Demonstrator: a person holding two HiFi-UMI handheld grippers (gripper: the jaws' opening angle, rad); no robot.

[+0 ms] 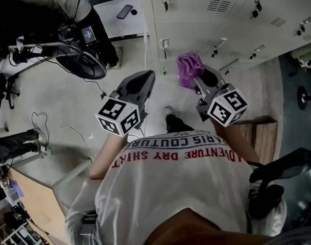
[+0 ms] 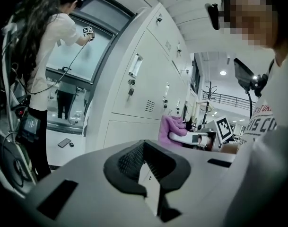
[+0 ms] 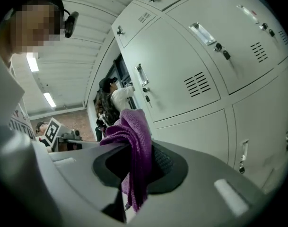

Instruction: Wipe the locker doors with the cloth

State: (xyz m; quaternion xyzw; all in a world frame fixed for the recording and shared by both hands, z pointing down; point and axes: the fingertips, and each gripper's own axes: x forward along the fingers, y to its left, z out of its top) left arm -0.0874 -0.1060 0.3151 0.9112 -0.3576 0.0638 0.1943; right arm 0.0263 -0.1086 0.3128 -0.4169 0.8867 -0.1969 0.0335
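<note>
Pale grey locker doors (image 1: 196, 14) stand just ahead of me, with handles, key locks and vent slots. My right gripper (image 1: 198, 79) is shut on a purple cloth (image 1: 189, 68), which bunches up above the jaws close to the lockers without touching them. In the right gripper view the cloth (image 3: 134, 131) hangs down between the closed jaws of that gripper (image 3: 139, 167), with the locker doors (image 3: 181, 70) behind. My left gripper (image 1: 141, 83) is shut and holds nothing, level with the right one. The left gripper view shows its jaws (image 2: 146, 162) closed, the lockers (image 2: 144, 93) and the cloth (image 2: 170, 126) beyond.
Another person (image 2: 44, 56) works at a window to the left of the lockers. A chair base and cables (image 1: 84, 63) lie on the floor at left, and a phone (image 1: 124, 11) sits on a white ledge. A wooden pallet (image 1: 260, 134) lies at right.
</note>
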